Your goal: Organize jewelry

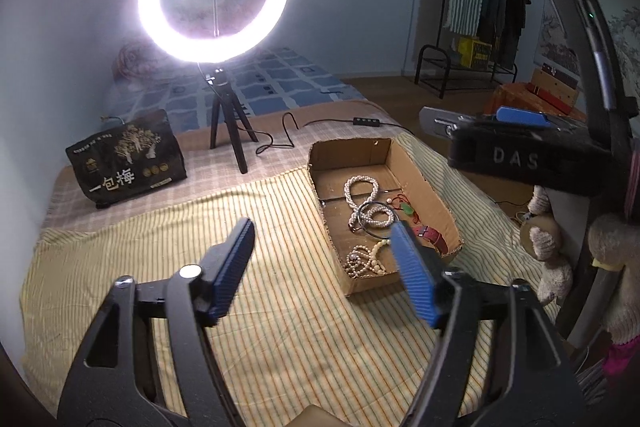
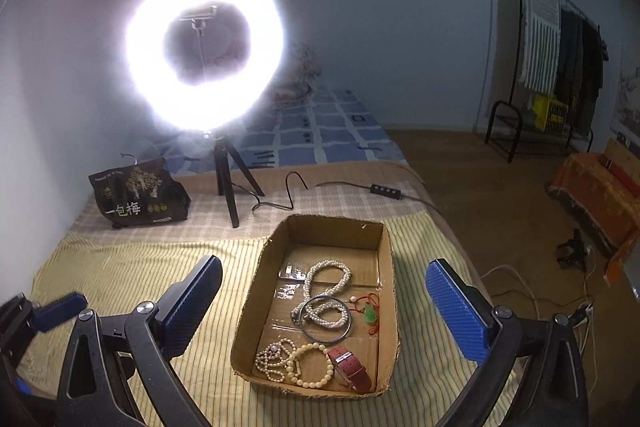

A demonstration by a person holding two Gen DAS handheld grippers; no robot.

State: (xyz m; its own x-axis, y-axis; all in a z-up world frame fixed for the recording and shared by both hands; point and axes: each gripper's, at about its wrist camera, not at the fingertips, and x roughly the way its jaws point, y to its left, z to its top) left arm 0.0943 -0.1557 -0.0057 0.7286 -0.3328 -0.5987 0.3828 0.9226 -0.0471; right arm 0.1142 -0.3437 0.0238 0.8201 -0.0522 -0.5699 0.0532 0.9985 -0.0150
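Both grippers hover above the bed, jaws spread wide, nothing held. Left gripper (image 1: 322, 247) sits over the yellow striped cloth (image 1: 160, 247), just left of the cardboard box (image 1: 348, 157); its right finger overlaps the box's near end in the left wrist view. Right gripper (image 2: 324, 303) is above the box (image 2: 332, 229), one finger on each side of it in view.

All jewelry lies inside the box:
- long pearl necklace (image 2: 326, 293), looped, middle to far part
- dark metal bangle (image 2: 326, 319) lying over the pearl loops
- green pendant on red cord (image 2: 370, 313), right side
- small-bead pearl strand (image 2: 274, 361), near left corner
- cream bead bracelet (image 2: 314, 365), near centre, touching the strand
- red watch strap (image 2: 350, 367), near right corner

Far behind the box: lit ring light on a tripod (image 2: 204, 51), black snack bag (image 2: 140, 195) to its left, cable with inline switch (image 2: 384, 191) to the right.
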